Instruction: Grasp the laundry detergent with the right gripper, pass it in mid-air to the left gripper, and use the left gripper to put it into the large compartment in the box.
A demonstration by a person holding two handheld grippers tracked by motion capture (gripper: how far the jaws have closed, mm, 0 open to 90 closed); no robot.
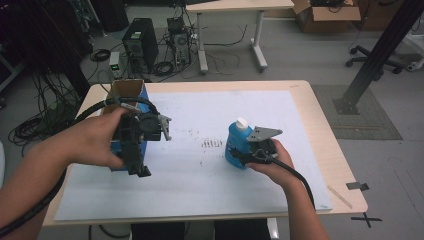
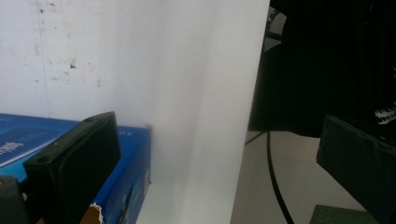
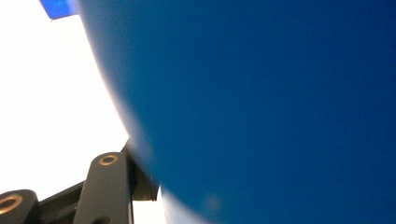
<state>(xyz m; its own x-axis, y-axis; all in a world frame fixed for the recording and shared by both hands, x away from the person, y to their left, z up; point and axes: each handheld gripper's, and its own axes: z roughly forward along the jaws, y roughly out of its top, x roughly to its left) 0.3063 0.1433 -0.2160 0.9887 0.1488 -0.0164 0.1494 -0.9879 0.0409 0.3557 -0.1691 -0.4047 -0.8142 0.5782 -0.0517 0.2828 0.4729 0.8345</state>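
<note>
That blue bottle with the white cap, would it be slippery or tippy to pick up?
Probably a bit slippery: the blue bottle looks like smooth, rounded plastic, and its curved side bulges against the right gripper. It stands upright on the white mat, taller than wide, so a sideways push might tip it. It likely stays stiff under the grip.

Grey floor (image 1: 300, 65) – tangled cables (image 1: 35, 125), desk (image 1: 235, 6), cardboard box (image 1: 325, 15)
</note>
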